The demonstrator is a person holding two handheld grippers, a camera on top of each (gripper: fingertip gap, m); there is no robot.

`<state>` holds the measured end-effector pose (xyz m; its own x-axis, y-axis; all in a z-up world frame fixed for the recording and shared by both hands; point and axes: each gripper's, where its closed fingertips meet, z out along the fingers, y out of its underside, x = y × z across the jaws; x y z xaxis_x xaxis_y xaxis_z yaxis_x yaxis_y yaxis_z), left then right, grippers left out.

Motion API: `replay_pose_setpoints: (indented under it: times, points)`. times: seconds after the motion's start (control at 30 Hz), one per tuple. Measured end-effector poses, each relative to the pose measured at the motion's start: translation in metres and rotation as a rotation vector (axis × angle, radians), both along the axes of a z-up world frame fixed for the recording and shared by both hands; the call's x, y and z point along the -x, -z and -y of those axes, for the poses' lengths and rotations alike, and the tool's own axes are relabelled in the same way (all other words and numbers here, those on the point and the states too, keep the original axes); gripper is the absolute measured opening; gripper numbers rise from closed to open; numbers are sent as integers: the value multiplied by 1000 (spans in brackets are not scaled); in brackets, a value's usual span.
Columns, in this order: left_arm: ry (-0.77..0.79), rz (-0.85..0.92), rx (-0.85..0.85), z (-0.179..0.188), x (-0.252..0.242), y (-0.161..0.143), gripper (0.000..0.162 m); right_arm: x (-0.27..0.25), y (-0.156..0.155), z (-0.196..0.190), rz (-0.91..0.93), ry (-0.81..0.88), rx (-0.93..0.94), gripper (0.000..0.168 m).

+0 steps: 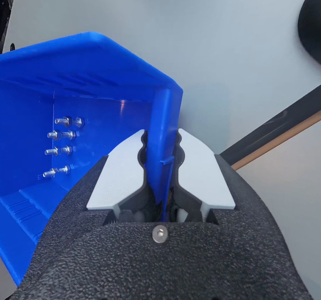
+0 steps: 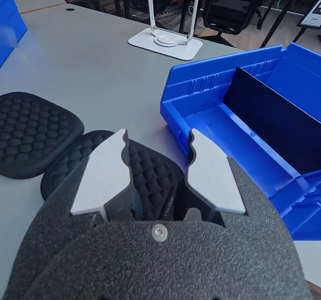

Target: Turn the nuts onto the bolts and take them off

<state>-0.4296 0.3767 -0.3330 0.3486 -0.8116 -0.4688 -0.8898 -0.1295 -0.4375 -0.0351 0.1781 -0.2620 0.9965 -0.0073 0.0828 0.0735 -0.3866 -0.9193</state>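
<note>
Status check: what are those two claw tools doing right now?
Left gripper shut on blue plastic bin wall. Right gripper open, empty, over black dimpled pad. Four nutted steel bolts untouched. Nothing in the way.

bin (image 1: 78,76): bright blue
bolts (image 1: 62,135): shiny silver
table (image 2: 97,62): plain grey
pads (image 2: 33,132): black, honeycomb-embossed
divider (image 2: 271,118): dark navy

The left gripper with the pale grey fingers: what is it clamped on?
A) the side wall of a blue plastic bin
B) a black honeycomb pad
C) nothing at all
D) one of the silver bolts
A: in the left wrist view, the left gripper has its two fingers pressed on either side of the blue plastic bin's wall, while the silver bolts sit untouched inside.
</note>
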Motion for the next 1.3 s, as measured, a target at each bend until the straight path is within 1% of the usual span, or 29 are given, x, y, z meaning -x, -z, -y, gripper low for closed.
replay_pose_setpoints:
  times: [0.13, 0.17, 0.2, 0.27, 0.33, 0.4, 0.47, 0.5, 0.57, 0.67, 0.73, 0.83, 0.93, 1.0, 1.27, 1.3]
  points:
    - [-15, 85, 31, 5, -6, -4, 31, 1, 4, -2, 48, -13, 20, 66]
    - [-32, 128, 42, 5, -6, -9, 34, 1, 4, -3, 39, -18, 11, 66]
    - [-59, 185, 51, 5, -7, -17, 40, 2, 5, -4, 20, -21, 3, 66]
    - [-111, 298, 78, 3, -3, -40, 47, 3, 7, -7, -33, -32, -5, 65]
    - [-154, 389, 62, -5, 7, -68, 43, 4, 11, -9, -61, -43, -3, 64]
    - [-195, 444, 54, -18, 20, -92, 41, 5, 13, -10, -59, -47, 0, 63]
    - [-241, 438, 60, -38, 35, -105, 41, 6, 14, -11, -52, -61, 0, 62]
    - [-268, 417, 73, -50, 43, -107, 39, 7, 15, -11, -49, -65, 3, 62]
    - [-306, 328, 178, -68, 53, -96, 38, 8, 17, -10, -44, -73, 8, 60]
    - [-365, 163, 250, -100, 65, -74, 35, 7, 18, -8, -39, -70, 4, 59]
    - [-378, 123, 296, -115, 61, -61, 33, 6, 18, -6, -49, -68, -7, 58]
    - [-409, 74, 312, -134, 56, -42, 30, 3, 17, -2, -66, -61, -22, 57]
    - [-423, 29, 346, -142, 53, -23, 29, -1, 15, 1, -62, -58, -28, 56]
    - [-438, 15, 340, -149, 52, -15, 28, -5, 14, 3, -57, -50, -29, 56]
    - [-448, -32, 373, -156, 51, 0, 28, -15, 15, 8, -75, -24, -38, 54]
    - [-442, -31, 375, -156, 49, 2, 24, -16, 16, 8, -75, -23, -37, 54]
